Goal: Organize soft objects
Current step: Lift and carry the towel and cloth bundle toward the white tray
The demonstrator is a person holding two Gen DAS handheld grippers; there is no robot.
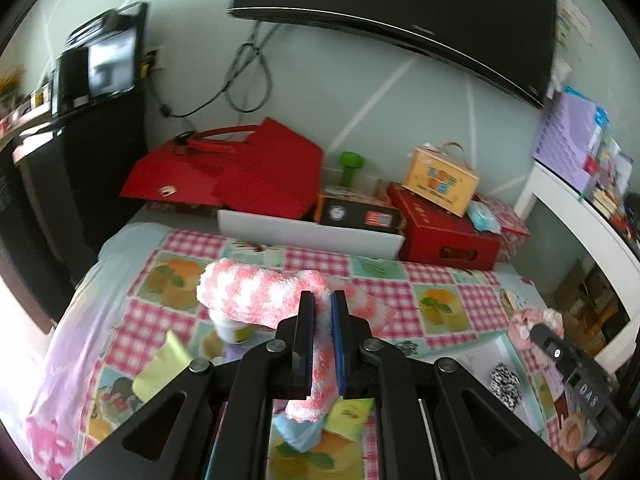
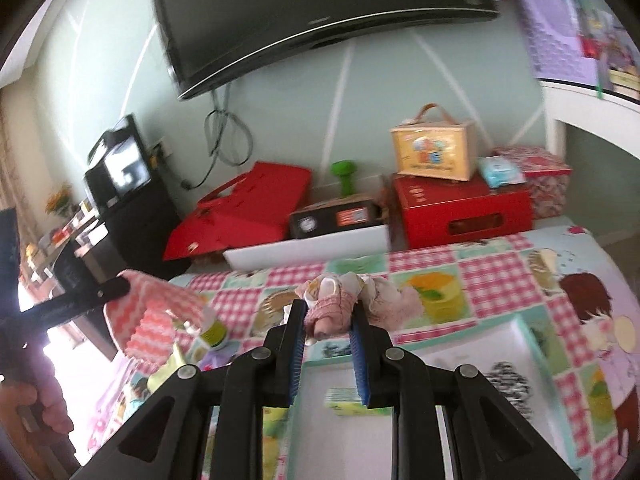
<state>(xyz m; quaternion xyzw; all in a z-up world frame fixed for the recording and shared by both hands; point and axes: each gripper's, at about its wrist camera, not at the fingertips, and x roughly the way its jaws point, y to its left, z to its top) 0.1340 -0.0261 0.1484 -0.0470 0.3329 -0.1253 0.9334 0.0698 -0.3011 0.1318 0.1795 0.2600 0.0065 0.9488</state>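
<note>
Since the left gripper [image 1: 323,304] only pinches the fuzzy pink-and-white sock [image 1: 248,294] by a thin edge at centre frame, it could slip out; further right, the right gripper [image 2: 329,314] squeezes a bunched pink cloth [image 2: 332,312] mid-frame over the checkered bedspread [image 2: 500,264], loose folds might snag.

- The left gripper [image 1: 323,300] clamps a fuzzy sock [image 1: 256,296] above the patchwork cloth [image 1: 384,292].
- To its right, the right gripper [image 2: 326,312] pinches a bundle of socks [image 2: 332,312].
- Behind the cloth stands a tray [image 1: 308,234]; boxes [image 1: 444,232] sit behind it.
- A television [image 1: 400,12] hangs on the wall above.
</note>
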